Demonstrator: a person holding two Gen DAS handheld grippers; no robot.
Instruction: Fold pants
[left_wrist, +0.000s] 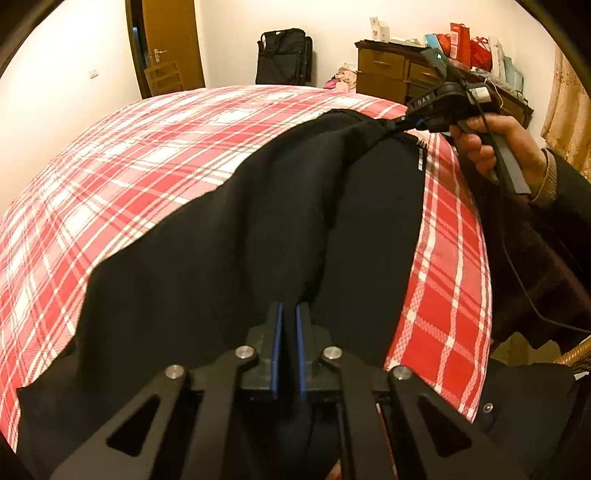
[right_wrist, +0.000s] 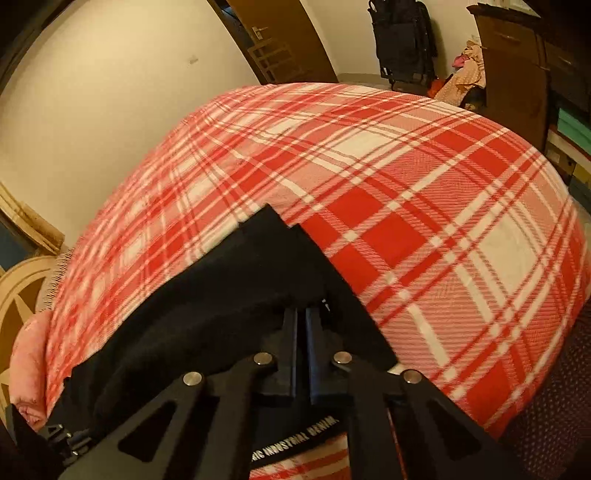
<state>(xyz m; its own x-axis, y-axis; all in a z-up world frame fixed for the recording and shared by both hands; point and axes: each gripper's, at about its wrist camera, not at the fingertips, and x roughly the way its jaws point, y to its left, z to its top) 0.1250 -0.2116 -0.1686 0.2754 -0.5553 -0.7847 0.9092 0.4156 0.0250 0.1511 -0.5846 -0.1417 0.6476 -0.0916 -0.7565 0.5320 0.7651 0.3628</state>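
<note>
Black pants (left_wrist: 258, 229) lie stretched across a red and white plaid bed (left_wrist: 147, 155). My left gripper (left_wrist: 290, 314) is shut on the near end of the pants, the cloth pinched between its blue pads. My right gripper (left_wrist: 400, 123) shows in the left wrist view, held by a hand at the far right, shut on the other end and lifting it a little. In the right wrist view the right gripper (right_wrist: 301, 317) pinches the black cloth (right_wrist: 229, 288), and a waistband with white lettering (right_wrist: 295, 443) hangs below it.
A wooden dresser (left_wrist: 391, 70) with bags and boxes stands behind the bed at right. A black bag (left_wrist: 284, 55) leans on the far wall beside a brown door (left_wrist: 170, 44). A pink pillow (right_wrist: 27, 365) lies at the bed's left edge.
</note>
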